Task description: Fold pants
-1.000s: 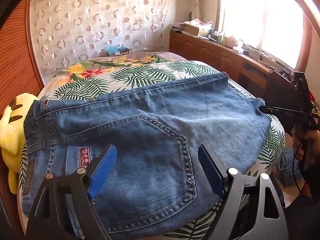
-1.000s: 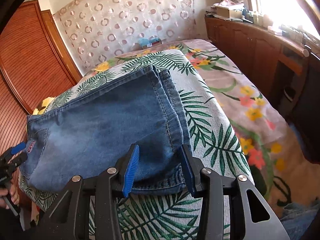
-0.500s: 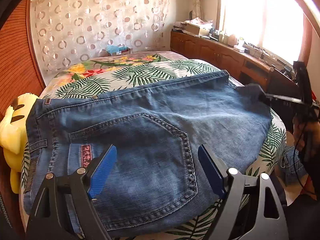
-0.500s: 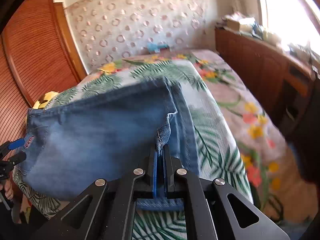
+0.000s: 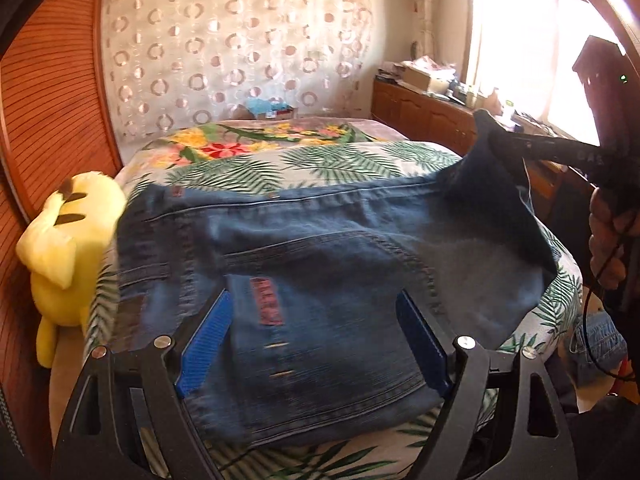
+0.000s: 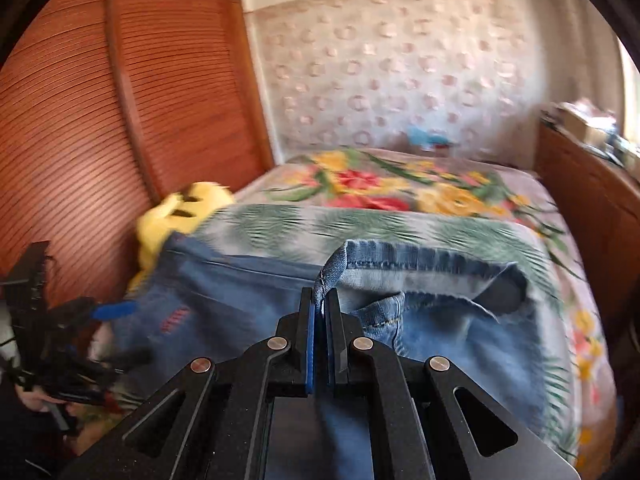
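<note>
Blue denim pants (image 5: 320,272); palm-leaf bedspread (image 5: 280,164)

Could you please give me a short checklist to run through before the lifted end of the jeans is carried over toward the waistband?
1. Right gripper shut on the jeans hem: ok.
2. Hem corner raised off the bed: ok.
3. Left gripper open over the back pocket area, gripping nothing: ok.
4. Both hem layers pinched: cannot tell.
5. Yellow plush toy apart from the waistband: not ok, it lies right beside it.
6. Waist end lying flat: ok.
</note>
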Action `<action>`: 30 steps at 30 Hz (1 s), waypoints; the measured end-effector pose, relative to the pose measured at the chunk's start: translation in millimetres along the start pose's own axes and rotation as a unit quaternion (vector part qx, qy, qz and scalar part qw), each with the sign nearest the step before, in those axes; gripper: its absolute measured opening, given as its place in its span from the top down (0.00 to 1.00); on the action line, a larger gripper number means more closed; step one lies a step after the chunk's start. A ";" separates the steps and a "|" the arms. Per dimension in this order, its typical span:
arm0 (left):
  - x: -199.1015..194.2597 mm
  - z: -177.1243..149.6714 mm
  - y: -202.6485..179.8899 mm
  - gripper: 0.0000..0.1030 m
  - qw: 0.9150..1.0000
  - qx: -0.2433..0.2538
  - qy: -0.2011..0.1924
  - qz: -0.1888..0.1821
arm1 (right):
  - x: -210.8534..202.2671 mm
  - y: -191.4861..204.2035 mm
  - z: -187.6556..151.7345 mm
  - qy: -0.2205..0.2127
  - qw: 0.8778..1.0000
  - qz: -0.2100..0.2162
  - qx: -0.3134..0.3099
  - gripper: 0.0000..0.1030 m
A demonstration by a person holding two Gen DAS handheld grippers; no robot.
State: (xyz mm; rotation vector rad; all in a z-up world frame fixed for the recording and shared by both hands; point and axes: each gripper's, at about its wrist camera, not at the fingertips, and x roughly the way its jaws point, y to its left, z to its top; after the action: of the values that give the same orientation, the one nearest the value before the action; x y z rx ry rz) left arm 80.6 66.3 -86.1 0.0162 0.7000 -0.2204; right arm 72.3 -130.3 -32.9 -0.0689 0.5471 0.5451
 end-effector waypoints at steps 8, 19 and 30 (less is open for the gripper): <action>-2.1 -2.5 16.0 0.18 1.000 -0.014 -0.002 0.009 | 18.9 19.8 0.4 0.041 0.999 0.022 -0.017 0.90; 16.7 16.3 -17.1 0.18 1.000 0.013 0.002 -0.027 | -27.8 -27.6 -18.4 0.032 0.998 -0.044 0.013 0.68; 43.9 48.3 -70.2 0.28 0.994 0.038 0.007 -0.102 | -38.1 -62.1 -53.9 0.056 0.991 -0.114 0.050 0.68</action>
State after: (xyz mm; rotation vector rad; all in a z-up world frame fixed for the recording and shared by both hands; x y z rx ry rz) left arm 129.5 -15.1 -73.1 0.0183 0.7070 -0.4436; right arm 51.0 -212.5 -64.5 -0.0656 0.6653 0.2917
